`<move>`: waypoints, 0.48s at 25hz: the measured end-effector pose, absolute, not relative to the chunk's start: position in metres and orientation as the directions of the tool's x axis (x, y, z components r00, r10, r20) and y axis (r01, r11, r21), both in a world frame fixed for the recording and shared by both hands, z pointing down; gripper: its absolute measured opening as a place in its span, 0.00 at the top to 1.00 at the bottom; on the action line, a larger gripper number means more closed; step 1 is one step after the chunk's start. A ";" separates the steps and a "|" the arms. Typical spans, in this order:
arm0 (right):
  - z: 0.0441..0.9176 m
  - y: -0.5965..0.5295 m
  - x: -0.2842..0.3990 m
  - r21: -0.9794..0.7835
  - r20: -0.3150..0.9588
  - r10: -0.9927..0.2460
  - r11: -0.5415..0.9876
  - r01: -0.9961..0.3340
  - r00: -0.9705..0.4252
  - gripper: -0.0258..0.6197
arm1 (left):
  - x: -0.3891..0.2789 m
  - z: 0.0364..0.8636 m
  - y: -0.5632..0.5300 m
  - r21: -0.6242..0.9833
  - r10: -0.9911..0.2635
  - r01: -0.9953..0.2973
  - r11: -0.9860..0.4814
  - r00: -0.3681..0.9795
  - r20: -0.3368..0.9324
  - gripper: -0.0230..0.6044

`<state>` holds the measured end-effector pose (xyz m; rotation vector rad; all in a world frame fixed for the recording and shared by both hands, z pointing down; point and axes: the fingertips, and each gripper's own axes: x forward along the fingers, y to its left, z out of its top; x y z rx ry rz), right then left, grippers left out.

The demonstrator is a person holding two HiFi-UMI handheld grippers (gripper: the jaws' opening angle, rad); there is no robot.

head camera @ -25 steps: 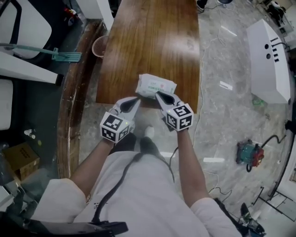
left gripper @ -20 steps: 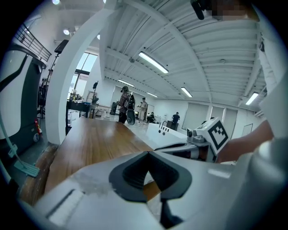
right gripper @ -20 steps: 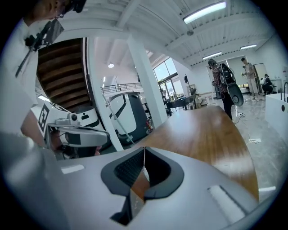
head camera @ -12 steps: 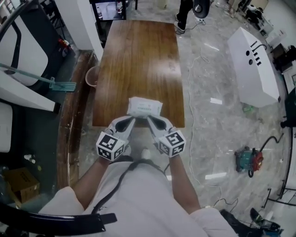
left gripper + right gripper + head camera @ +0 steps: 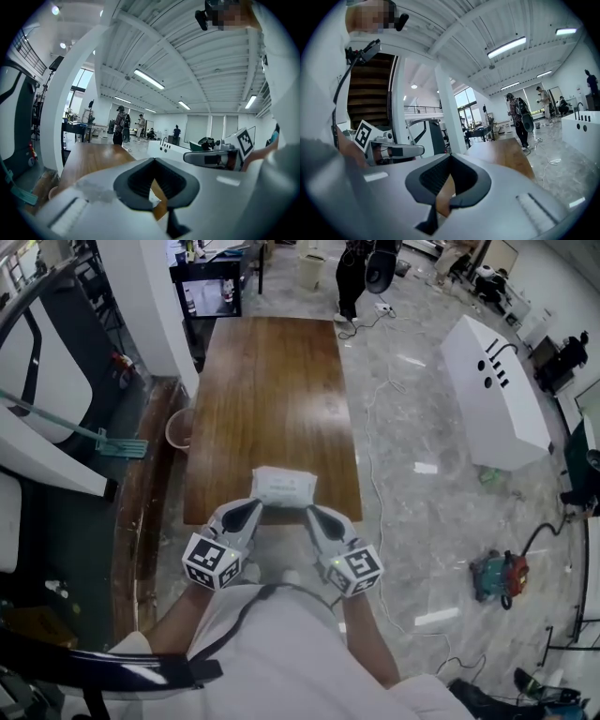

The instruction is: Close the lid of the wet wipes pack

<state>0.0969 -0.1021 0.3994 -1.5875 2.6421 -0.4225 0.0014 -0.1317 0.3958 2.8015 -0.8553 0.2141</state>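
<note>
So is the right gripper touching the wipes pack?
Cannot tell. In the head view the right gripper tip overlaps the near edge of the wipes pack; the right gripper view shows shut jaws and no pack.

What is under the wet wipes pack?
The wet wipes pack lies on the wooden table, close to its near edge. The tabletop directly beneath is covered, so nothing there can be checked.

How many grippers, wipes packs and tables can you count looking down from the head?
Grippers: 2 (left gripper, right gripper)
Wet wipes pack: 1
Wooden table: 1
Total: 4
</note>
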 end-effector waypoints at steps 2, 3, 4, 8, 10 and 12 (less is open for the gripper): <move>0.397 -0.098 0.099 -0.242 0.109 -0.877 0.433 -0.868 -0.468 0.95 | 0.000 0.392 -0.132 0.147 -0.535 -0.563 -0.813 0.823 0.191 0.96; 0.396 -0.096 0.100 -0.239 0.108 -0.880 0.429 -0.871 -0.463 0.95 | 0.000 0.391 -0.132 0.145 -0.536 -0.563 -0.814 0.823 0.190 0.96; 0.395 -0.095 0.100 -0.237 0.107 -0.883 0.424 -0.874 -0.457 0.95 | -0.001 0.390 -0.133 0.143 -0.536 -0.563 -0.814 0.823 0.189 0.96; 0.390 -0.094 0.103 -0.231 0.102 -0.892 0.410 -0.882 -0.441 0.95 | -0.005 0.387 -0.134 0.144 -0.535 -0.562 -0.815 0.824 0.186 0.96; 0.390 -0.093 0.103 -0.227 0.106 -0.892 0.408 -0.884 -0.439 0.95 | -0.005 0.387 -0.134 0.148 -0.535 -0.561 -0.814 0.824 0.185 0.96; 0.391 -0.094 0.103 -0.223 0.112 -0.892 0.407 -0.886 -0.438 0.95 | -0.005 0.388 -0.135 0.151 -0.533 -0.560 -0.815 0.826 0.185 0.96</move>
